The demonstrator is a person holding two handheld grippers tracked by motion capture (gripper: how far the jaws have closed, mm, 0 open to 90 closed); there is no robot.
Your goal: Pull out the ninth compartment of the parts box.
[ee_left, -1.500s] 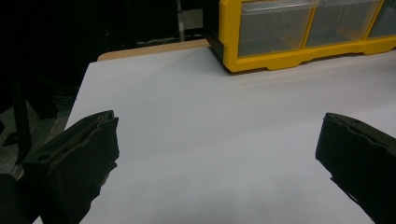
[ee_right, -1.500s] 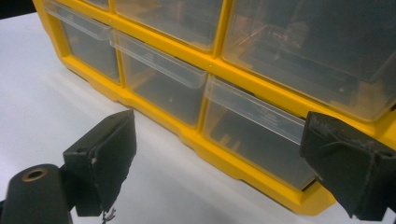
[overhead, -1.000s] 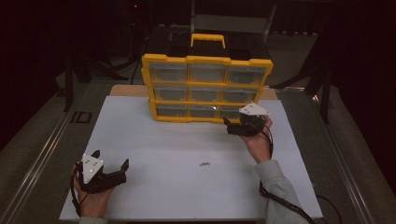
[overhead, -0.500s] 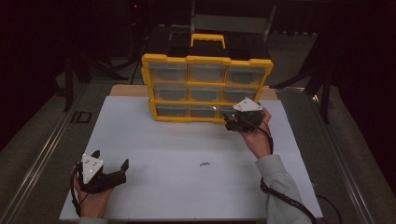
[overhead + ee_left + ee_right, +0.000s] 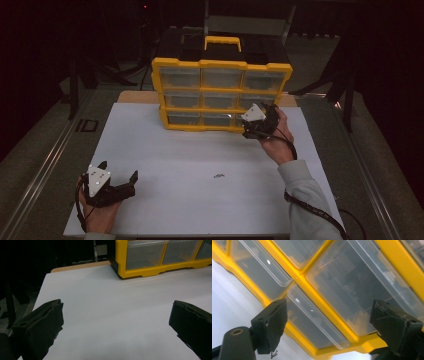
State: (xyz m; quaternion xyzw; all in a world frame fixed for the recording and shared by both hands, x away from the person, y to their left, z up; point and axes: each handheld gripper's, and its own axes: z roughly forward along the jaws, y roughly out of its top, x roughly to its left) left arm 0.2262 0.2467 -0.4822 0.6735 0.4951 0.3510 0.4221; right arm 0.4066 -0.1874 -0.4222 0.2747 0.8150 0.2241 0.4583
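A yellow drawer cabinet (image 5: 220, 92) with clear drawers and a yellow handle stands at the back of the white table top (image 5: 165, 165). My right gripper (image 5: 251, 126) is open right at the cabinet's bottom right drawer (image 5: 317, 320); in the right gripper view its jaws stand wide apart with the clear drawer fronts between them. My left gripper (image 5: 119, 183) rests open near the front left corner of the table, its jaws pointing right, nothing between them (image 5: 116, 322). A small dark item (image 5: 218, 175) lies on the table in the middle front.
Wooden table edge (image 5: 132, 97) shows behind the white sheet at the left. A metal rail (image 5: 45, 165) runs along the left side. Dark stands and a chair stand behind the cabinet. A cable (image 5: 320, 212) trails from my right gripper along the sleeve.
My right gripper has moved a little closer to the bottom right drawer of the cabinet. My left gripper has stayed in place.
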